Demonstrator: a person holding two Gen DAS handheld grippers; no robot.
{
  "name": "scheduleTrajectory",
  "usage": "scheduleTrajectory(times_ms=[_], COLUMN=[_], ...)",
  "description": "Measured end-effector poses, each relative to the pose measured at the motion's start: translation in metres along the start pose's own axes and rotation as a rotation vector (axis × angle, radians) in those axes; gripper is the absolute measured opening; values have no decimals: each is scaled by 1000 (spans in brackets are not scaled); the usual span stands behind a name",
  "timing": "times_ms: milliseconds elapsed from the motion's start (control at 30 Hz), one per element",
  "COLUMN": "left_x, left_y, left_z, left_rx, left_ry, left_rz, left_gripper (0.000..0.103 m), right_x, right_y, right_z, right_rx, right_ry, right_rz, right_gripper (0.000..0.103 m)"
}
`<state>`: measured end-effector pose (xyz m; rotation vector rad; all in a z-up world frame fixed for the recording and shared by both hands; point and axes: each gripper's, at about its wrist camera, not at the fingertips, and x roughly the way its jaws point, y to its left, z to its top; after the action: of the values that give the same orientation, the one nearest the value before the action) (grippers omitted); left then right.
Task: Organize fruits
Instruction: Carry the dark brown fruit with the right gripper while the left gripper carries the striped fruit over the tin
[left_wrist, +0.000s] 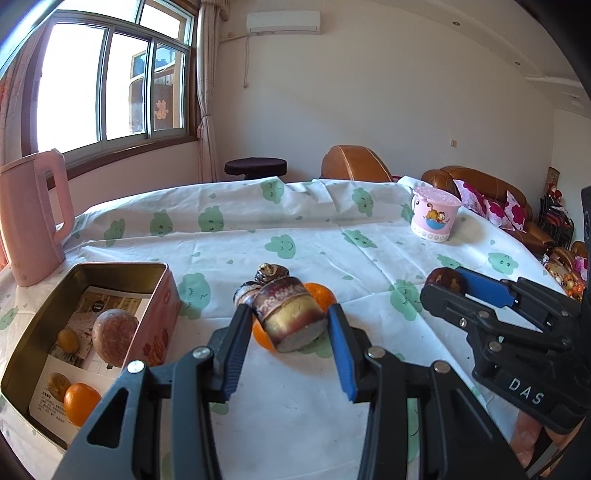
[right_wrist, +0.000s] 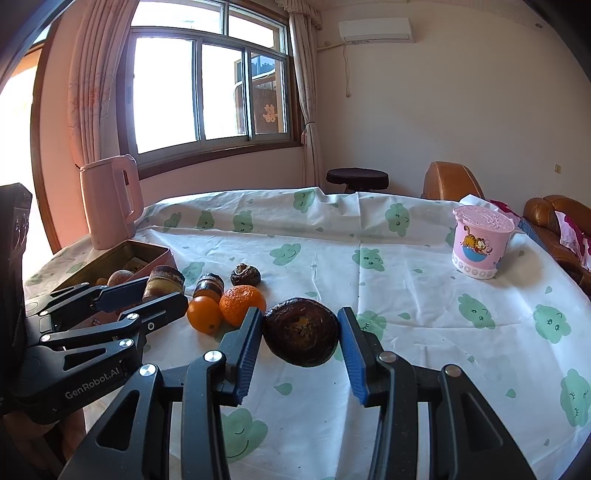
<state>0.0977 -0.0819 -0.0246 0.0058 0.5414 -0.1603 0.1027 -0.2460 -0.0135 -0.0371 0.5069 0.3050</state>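
Above tablecloth (right_wrist: 406, 295) — both grippers tilted (downward)

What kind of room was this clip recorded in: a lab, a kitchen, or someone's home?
Most likely a home living room. A brown leather sofa with pink floral cushions lines the wall, a white wall air conditioner hangs near the curtained sliding window, and the table wears a white cloth with green cloud faces.

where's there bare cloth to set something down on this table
Free: the wide stretch of cloth between the fruit cluster and the pink cup, plus the far strip toward the stool. Crowded: beside the tin, where oranges, cane pieces and both grippers bunch together.
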Motion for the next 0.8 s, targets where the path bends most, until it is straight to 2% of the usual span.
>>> scheduleTrajectory(times_ms=[800], left_x=[-20], left_y=[0], left_z=[-1], left_rx=[-2], left_ry=[-111], left_rz=[33], left_gripper=[44], right_x=[-18], right_y=[2], right_z=[-1], right_rx=[-9], right_ry=[-103], right_rz=[-25], right_gripper=[44])
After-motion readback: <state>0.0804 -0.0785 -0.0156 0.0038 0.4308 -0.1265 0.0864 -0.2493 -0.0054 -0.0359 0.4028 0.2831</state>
